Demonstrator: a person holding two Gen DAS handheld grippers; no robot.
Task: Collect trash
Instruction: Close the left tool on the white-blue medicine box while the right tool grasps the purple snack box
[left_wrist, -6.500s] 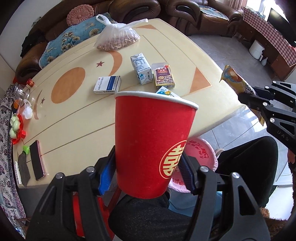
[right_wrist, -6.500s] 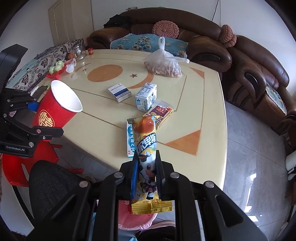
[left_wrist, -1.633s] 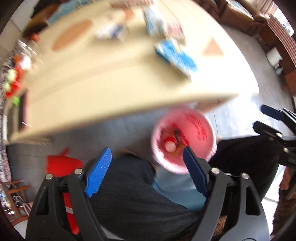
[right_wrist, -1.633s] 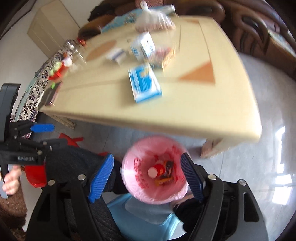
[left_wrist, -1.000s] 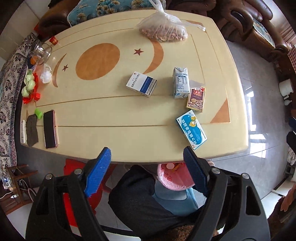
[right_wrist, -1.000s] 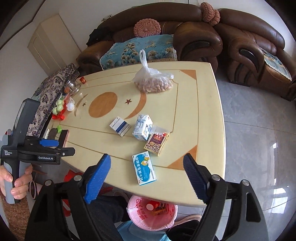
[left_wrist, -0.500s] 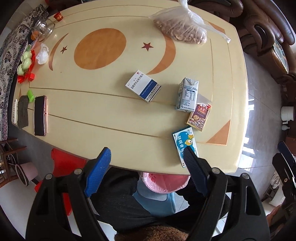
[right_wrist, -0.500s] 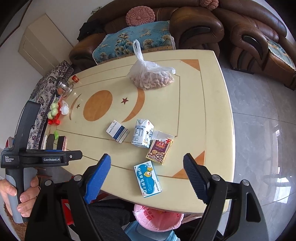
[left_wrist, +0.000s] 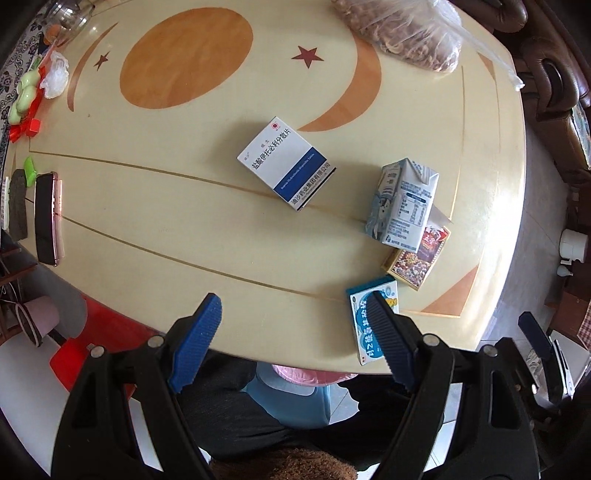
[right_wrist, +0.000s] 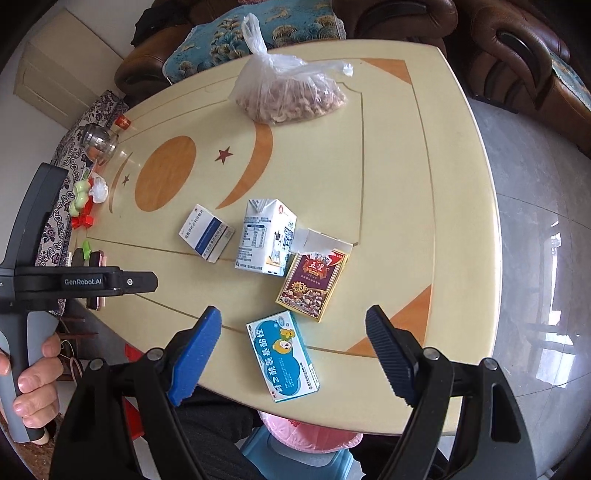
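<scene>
Four pieces of trash lie on the cream table (left_wrist: 166, 206): a white-and-blue medicine box (left_wrist: 286, 162) (right_wrist: 207, 232), a milk carton (left_wrist: 404, 205) (right_wrist: 264, 236), a brown snack box (left_wrist: 417, 258) (right_wrist: 314, 284) and a light-blue cartoon box (left_wrist: 358, 321) (right_wrist: 282, 356) near the front edge. My left gripper (left_wrist: 291, 314) hangs open above the front edge, below the medicine box in its view. My right gripper (right_wrist: 292, 317) is open over the cartoon box, not touching it. A pink-lined bin (right_wrist: 310, 435) (left_wrist: 306, 374) sits under the table edge.
A plastic bag of nuts (right_wrist: 288, 92) lies at the far side. A phone (left_wrist: 48, 218), a glass jar (right_wrist: 98, 142) and small green and red items (left_wrist: 22, 96) line the left edge. A red stool (left_wrist: 81, 354) and brown sofas surround the table.
Both grippers came up from over the bin, swung over the table and sank toward it, so the boxes look larger. The red cup and yellow wrapper held earlier are gone from the jaws.
</scene>
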